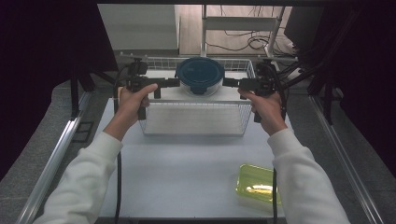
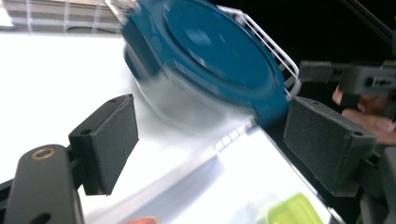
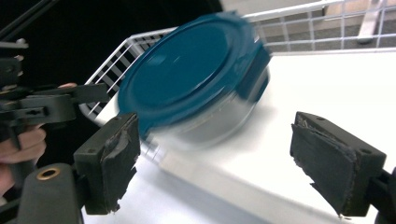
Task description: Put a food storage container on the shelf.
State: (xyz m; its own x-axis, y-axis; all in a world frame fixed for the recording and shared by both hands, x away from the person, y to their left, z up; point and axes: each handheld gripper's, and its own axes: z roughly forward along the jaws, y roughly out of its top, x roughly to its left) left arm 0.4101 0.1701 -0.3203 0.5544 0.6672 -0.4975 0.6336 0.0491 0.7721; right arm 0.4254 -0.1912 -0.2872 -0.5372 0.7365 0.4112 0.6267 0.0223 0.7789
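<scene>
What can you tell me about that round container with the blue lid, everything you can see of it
The round container has a clear, glass-like bowl and a dark teal lid with clip tabs at the rim; the lid is on. It sits upright inside the white wire basket, toward its far side. The left gripper and the right gripper flank it with jaws open, close to its sides; neither grips it. Its contents cannot be made out.

My white table (image 1: 187,168) stands on grey carpet (image 1: 42,135), with dark curtains (image 1: 46,42) hanging at both sides. Beyond its far edge I see a wooden floor (image 1: 191,28) strewn with cables (image 1: 243,42) and a metal frame (image 1: 238,23).
</scene>
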